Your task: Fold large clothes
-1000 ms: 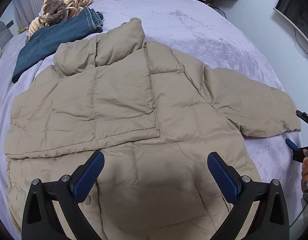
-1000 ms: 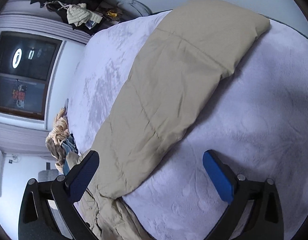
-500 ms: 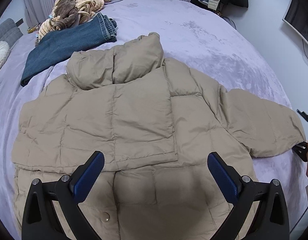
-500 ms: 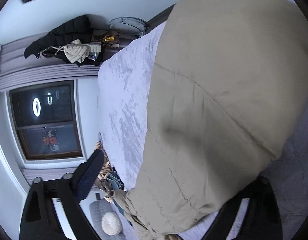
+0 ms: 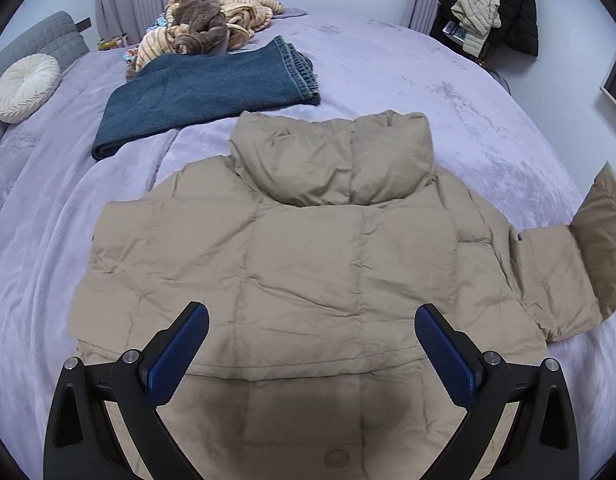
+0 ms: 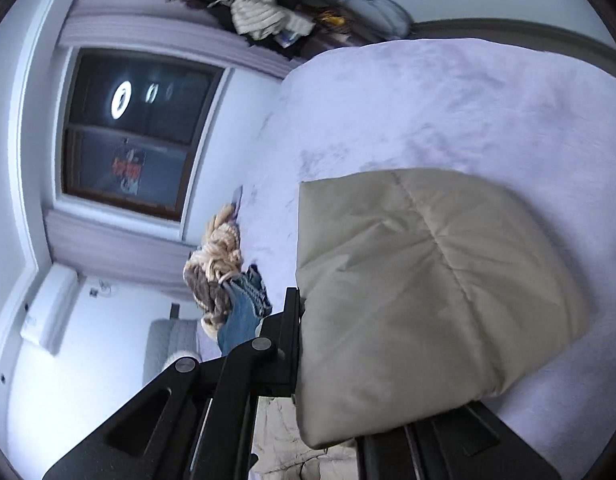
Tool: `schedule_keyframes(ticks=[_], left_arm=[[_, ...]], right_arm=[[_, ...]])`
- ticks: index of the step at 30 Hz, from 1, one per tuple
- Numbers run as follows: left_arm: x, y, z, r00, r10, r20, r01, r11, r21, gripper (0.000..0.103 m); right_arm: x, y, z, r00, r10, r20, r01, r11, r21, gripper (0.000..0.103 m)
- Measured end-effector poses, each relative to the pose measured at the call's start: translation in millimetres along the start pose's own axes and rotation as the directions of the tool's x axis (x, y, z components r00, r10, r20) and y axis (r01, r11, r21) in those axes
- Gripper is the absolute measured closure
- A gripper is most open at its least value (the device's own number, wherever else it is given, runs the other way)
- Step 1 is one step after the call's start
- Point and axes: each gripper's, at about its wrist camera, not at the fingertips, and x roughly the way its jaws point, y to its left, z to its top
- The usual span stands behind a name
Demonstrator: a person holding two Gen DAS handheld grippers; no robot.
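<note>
Wide apart stand the jaws of the left gripper (image 5: 312,344), blue pads facing each other with nothing between them, hovering over the lower back of the beige puffer jacket (image 5: 308,264). On the right gripper (image 6: 340,364) the jaws have just been closing, and now they are clamped on the jacket's sleeve (image 6: 420,288); the padded cuff bulges out past the black fingers and hides the pads.

From the left wrist view, the jacket lies flat on the lavender bedspread (image 5: 448,92), collar (image 5: 336,156) toward twelve o'clock and hem toward six o'clock beneath the camera. One side is already folded across the back, its edge running level just above the left gripper's pads. At three o'clock the other sleeve (image 5: 580,264) is lifted off the bed, its end turned upward at the frame's edge.

Beyond the collar, at about eleven o'clock, folded blue jeans (image 5: 203,92) rest on the bedspread, apart from the jacket. Behind them sits a heap of striped tan and brown fabric (image 5: 211,28). A round white cushion (image 5: 25,82) lies at ten o'clock against a grey padded headboard (image 5: 39,40). Dark and pale garments (image 5: 492,16) hang in the corner at one o'clock.

In the right wrist view, a dark window (image 6: 135,132) shows at ten o'clock.
</note>
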Motion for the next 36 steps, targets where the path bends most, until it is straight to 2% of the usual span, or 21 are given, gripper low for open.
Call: schedule_keyframes(ticks=[3,5,9,11,13,16,20,23,25,26,28,29,30,31,33,36], left_arm=[[-3.8,26.0,0.2,1.000,0.015,0.015,-0.015,1.000,-0.025,0.000],[-5.5,44.6,-0.6,0.999,0.027,0.019,-0.027,0.999,-0.040,0.000],[-6.9,79.5,-6.3,0.998,0.061,0.027,-0.059,0.996,-0.065,0.000],[-3.9,96.5,-10.4,0.997,0.073,0.019,-0.071,0.994,-0.085,0.000],[0.7,109.6,-14.6,0.997,0.077,0.007,-0.076,0.992,-0.104,0.000],[8.9,123.5,-21.5,0.996,0.085,-0.010,-0.086,0.990,-0.110,0.000],[17.0,130.3,-25.7,0.996,0.081,-0.026,-0.084,0.990,-0.111,0.000],[21.8,130.6,-23.8,0.998,0.064,-0.025,-0.067,0.991,-0.119,0.000],[26.6,125.6,-22.1,0.998,0.047,-0.028,-0.050,0.991,-0.121,0.000],[29.1,122.6,-21.4,0.999,0.039,-0.030,-0.042,0.992,-0.120,0.000],[33.4,114.5,-18.7,0.999,0.022,-0.033,-0.026,0.993,-0.115,0.000],[35.0,111.2,-17.2,0.999,0.013,-0.033,-0.016,0.993,-0.113,0.000],[35.2,107.8,-16.0,1.000,0.004,-0.031,-0.008,0.994,-0.112,0.000],[36.1,105.5,-14.2,1.000,-0.004,-0.029,0.001,0.994,-0.110,0.000],[36.2,104.1,-11.1,1.000,-0.016,-0.023,0.013,0.994,-0.110,0.000],[35.7,108.3,-6.4,0.999,-0.037,-0.015,0.034,0.992,-0.124,0.000]], right_arm=[[33.9,65.4,-25.1,0.998,-0.025,-0.052,0.015,0.981,-0.192,0.098],[59.6,105.6,-53.2,0.994,-0.059,-0.092,0.026,0.946,-0.324,0.098],[115.0,162.7,-129.9,0.971,-0.194,-0.140,0.079,0.812,-0.579,0.098],[145.5,170.5,-174.6,0.946,-0.284,-0.156,0.108,0.730,-0.675,0.098],[166.9,158.0,-215.3,0.919,-0.355,-0.173,0.122,0.672,-0.731,0.098],[196.3,130.3,-255.0,0.870,-0.453,-0.197,0.159,0.635,-0.756,0.098],[219.8,97.0,-268.7,0.824,-0.525,-0.214,0.212,0.636,-0.742,0.098],[226.1,91.3,-273.0,0.813,-0.549,-0.195,0.228,0.607,-0.761,0.097],[227.5,92.0,-272.8,0.809,-0.549,-0.210,0.220,0.613,-0.759,0.093],[225.9,93.2,-272.1,0.807,-0.546,-0.224,0.212,0.622,-0.754,0.085],[221.2,96.6,-268.3,0.803,-0.531,-0.271,0.189,0.657,-0.730,0.062],[214.5,97.4,-267.2,0.807,-0.515,-0.288,0.177,0.677,-0.715,0.039],[205.5,100.4,-264.2,0.818,-0.492,-0.298,0.166,0.698,-0.696,0.028],[193.2,102.8,-259.2,0.833,-0.466,-0.300,0.159,0.720,-0.675,0.026],[175.4,102.3,-249.6,0.845,-0.445,-0.296,0.170,0.749,-0.641,0.026],[146.7,87.9,-222.7,0.871,-0.412,-0.266,0.225,0.818,-0.530,0.026]])
